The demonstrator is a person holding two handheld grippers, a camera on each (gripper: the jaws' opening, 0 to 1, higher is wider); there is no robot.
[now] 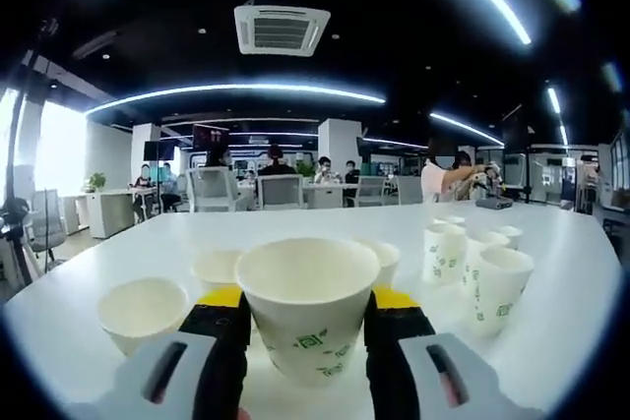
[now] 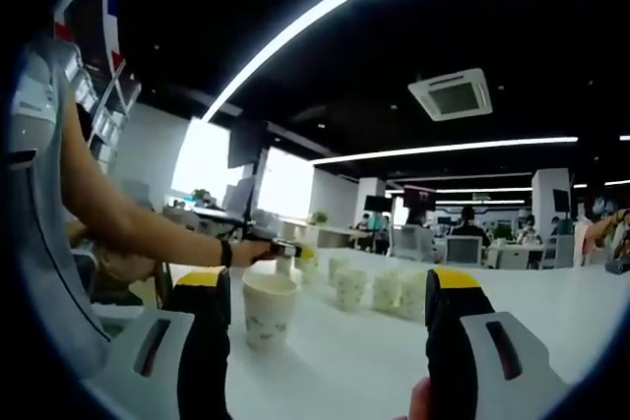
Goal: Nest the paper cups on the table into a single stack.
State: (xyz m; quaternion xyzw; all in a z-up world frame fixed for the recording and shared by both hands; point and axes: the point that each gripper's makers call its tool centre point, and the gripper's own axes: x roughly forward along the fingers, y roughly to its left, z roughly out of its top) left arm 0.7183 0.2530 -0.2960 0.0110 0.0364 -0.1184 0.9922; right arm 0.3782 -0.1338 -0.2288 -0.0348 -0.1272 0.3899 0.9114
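Observation:
A white paper cup point(image 1: 307, 327) with green print stands upright between my left gripper's point(image 1: 307, 299) yellow-tipped jaws, which press on both of its sides. Around it on the white table point(image 1: 551, 243) stand more cups: one at the left point(image 1: 143, 310), one behind point(image 1: 219, 265), and a cluster at the right point(image 1: 497, 282). My right gripper point(image 2: 325, 287) is open wide with nothing between its jaws. A cup point(image 2: 268, 309) stands just inside its left jaw, and several cups point(image 2: 386, 290) stand farther back.
A person's arm point(image 2: 128, 223) reaches in from the left over the table in the right gripper view. Office desks, chairs point(image 1: 214, 189) and seated people lie beyond the table's far edge. The table's right edge point(image 1: 600, 272) is close to the cup cluster.

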